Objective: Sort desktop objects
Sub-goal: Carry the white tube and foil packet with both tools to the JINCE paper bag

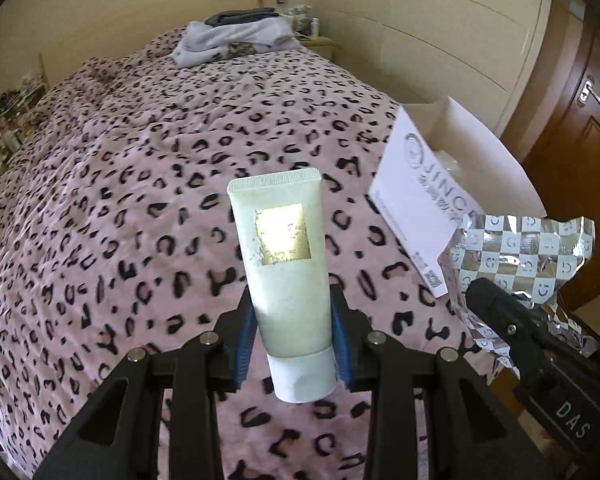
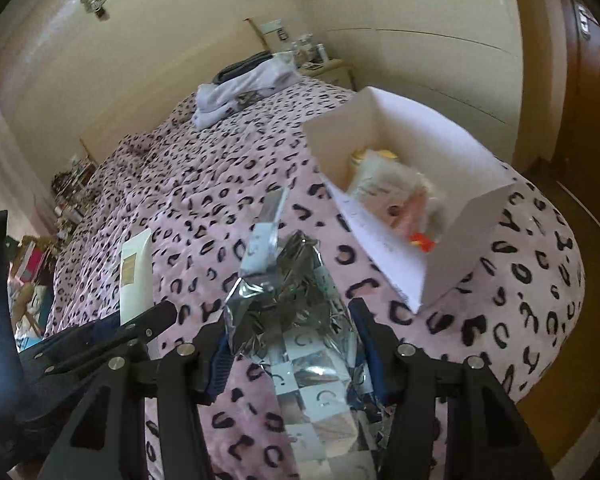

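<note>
Standing here watching, the big thing is the bed (image 1: 140, 160) with its pink leopard-print blanket, which is basically the work surface for the sorting. Near its right edge sits the white box (image 2: 420, 132), lid flap open, already holding a few packets and something orange, though I can't make out exactly what.

Both hands are loaded and hanging in the air over the blanket, just short of the box, so my guess is this is the carry step. The right gripper (image 2: 292, 344) has its jaws partway apart, clamped around a crinkly silver checkered bag (image 2: 296, 320) that fills the gap. The left gripper (image 1: 296, 332) is pinched narrow on a pale green tube (image 1: 284, 260), gripping it near the white cap end with the crimped end sticking out forward.

Next move probably means getting over the box opening and letting go one at a time, since the opening looks too tight for both at once. The near flap tilts toward the grippers, so they'd likely need to clear it first.

Smaller stuff: folded clothes (image 1: 236, 36) at the far end of the bed, and a nightstand (image 1: 316, 42) with bottles. None of it's in the way.
</note>
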The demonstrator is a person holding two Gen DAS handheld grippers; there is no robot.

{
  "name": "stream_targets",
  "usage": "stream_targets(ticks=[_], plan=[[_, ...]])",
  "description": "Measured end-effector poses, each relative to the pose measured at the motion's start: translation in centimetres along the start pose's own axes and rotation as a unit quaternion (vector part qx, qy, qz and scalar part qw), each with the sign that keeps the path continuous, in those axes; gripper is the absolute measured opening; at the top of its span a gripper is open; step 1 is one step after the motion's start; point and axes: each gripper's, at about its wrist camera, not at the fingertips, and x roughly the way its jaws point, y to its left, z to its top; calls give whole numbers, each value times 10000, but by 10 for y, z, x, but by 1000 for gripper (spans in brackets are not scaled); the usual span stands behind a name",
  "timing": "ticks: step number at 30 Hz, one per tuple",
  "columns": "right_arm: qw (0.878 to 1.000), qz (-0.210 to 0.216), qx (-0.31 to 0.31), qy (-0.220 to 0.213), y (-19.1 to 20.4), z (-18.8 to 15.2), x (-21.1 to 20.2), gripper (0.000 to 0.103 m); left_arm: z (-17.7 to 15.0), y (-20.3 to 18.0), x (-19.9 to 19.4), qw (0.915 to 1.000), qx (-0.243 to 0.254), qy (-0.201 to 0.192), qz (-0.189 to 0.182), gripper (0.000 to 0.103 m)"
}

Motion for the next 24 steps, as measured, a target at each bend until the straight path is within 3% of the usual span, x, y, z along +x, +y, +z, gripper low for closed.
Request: stream_targets(ticks=[7,17,24], plan=[[9994,-153,217,-207,-29,21,-6,54,32,-32,15,9992,246,34,-323,34],[9955,-468,225,-793,-54,71,-30,54,113,-87,6,9910,815,-200,-1048,34],[9939,-556,247,-925,-66,94,-29,54,143,-121,25,9827,1128,66,-1465,34]])
